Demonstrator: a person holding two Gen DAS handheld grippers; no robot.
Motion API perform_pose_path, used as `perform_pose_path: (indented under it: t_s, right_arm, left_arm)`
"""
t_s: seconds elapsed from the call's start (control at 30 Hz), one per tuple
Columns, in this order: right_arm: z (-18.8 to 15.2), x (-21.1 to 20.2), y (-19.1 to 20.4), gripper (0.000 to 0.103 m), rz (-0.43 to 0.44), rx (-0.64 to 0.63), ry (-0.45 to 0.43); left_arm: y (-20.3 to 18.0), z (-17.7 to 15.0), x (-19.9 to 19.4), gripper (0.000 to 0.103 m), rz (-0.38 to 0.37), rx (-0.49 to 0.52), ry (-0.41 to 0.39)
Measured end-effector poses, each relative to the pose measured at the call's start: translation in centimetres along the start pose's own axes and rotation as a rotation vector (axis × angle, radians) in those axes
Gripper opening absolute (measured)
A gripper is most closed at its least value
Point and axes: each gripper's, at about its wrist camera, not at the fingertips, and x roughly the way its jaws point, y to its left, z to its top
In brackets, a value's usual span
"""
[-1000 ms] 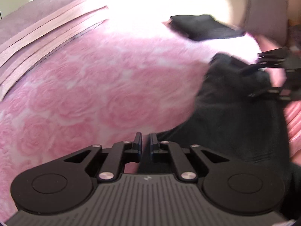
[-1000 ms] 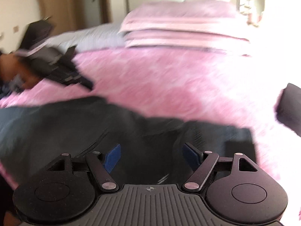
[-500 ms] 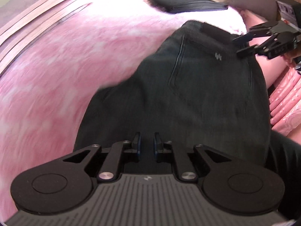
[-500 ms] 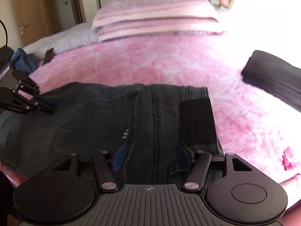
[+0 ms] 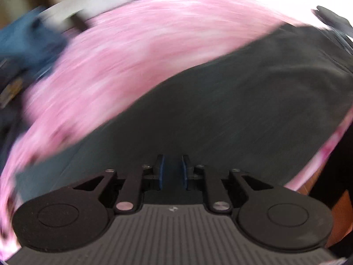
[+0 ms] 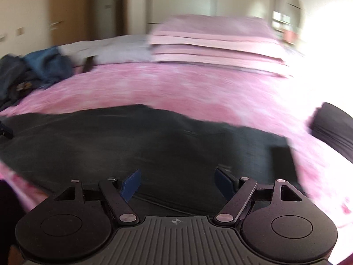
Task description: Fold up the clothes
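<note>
Jeans (image 6: 136,145), dark denim, lie spread flat on the pink bedspread (image 6: 176,88) directly under both tongs, w/ the near edge at the bed's front. Left gripper (image 5: 172,172): jaws narrow and opening, blue pads apart w/ a slim gap; nothing visibly pinched, denim lies below them. Right gripper (image 6: 177,182): jaws opening, spread wide, nothing between the pads, cloth beneath only. Handling, as a judgement: denim is heavy for cloth, fairly stiff, non-slippery; it should hold a crease but drag on the plush cover, so lift rather than slide. Best hold pts are likely the thick seams, i.e. waistband or hem corners, where two layers pinch firmly; a grip on a single flat layer may bunch. Both views are motion-blurred, so which end is the waistband cannot be told w/ certainty; a dark rectangular patch (image 6: 281,158) at right may be a label. Further out: a folded dark garment (image 6: 333,125) sits on the bedspread to the right, apart from the jeans; keep the fold clear of it. At far left, a heap of blue and dark clothes (image 6: 42,66). At the head end, grey bedding (image 6: 114,50) and stacked pink pillows (image 6: 216,42); wardrobe doors (image 6: 198,0) behind. Nothing lies on the jeans.
</note>
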Motion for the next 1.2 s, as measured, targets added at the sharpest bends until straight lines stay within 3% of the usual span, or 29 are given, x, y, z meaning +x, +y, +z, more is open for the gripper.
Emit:
perform_pose_path:
  t_s: [0.13,0.3,0.5,0.67,0.87,1.07,1.2]
  right_arm:
    - [0.6,3.0,5.8,0.077,0.123,-0.071,0.045]
    - [1.9,5.9,12.4,0.077,0.232,-0.143,0.058]
    - [3.3,8.0,21.7,0.077,0.367,-0.291,0.041]
    - [3.4,9.4,30.5,0.077,0.489,-0.498,0.009]
    - [3.0,10.8,40.0,0.077,0.619,-0.715,-0.056]
    - [2.8,13.0,47.9,0.077,0.708,-0.844,-0.108]
    - [2.6,14.7,51.1,0.077,0.709,-0.894,-0.092]
  left_arm:
    - [6.2,-4.7,-3.1,0.015,0.101,-0.13,-0.012]
    - [10.2,-7.8,-6.5,0.015,0.153,-0.212,-0.072]
    - [9.9,-10.7,-9.6,0.02,0.179,-0.088,-0.137]
    - [8.3,-12.3,-10.6,0.028,0.202,-0.007,-0.201]
    - [7.6,-13.9,-9.6,0.032,0.27,0.107,-0.153]
    - [9.2,-14.8,-8.6,0.032,0.256,0.074,-0.096]
    - [9.5,-14.9,-8.3,0.032,0.247,0.073,-0.082]
